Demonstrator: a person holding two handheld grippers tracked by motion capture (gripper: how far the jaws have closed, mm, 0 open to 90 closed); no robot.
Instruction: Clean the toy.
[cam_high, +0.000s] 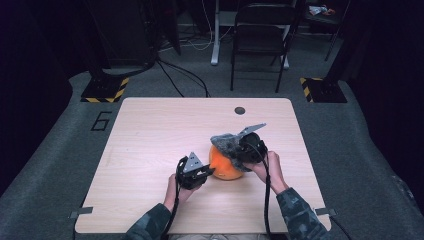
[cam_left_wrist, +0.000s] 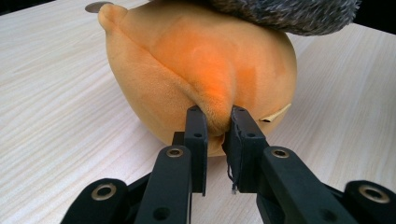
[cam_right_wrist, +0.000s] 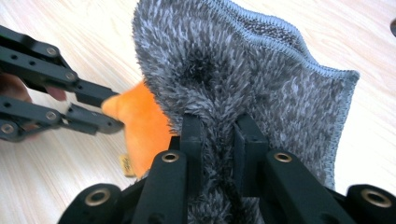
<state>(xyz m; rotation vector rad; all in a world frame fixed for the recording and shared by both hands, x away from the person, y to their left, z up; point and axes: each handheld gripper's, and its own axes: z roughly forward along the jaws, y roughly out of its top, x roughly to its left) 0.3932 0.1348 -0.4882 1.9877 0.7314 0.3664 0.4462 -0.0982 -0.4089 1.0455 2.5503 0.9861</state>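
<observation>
surface: light wooden table (cam_high: 150, 150) | on it: orange plush toy (cam_high: 223, 167) | near far edge: dark round cap (cam_high: 240, 110)

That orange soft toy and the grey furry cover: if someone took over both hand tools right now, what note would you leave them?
Left gripper: fingers shut on a fold of the orange soft toy, pinning it on the table.
Right gripper: fingers shut on the grey furry cover, which lies over the toy's top on the right gripper's side.
Done: both grips set.
Left: probably finish moving the cover; whether on or off, I cannot tell.
</observation>
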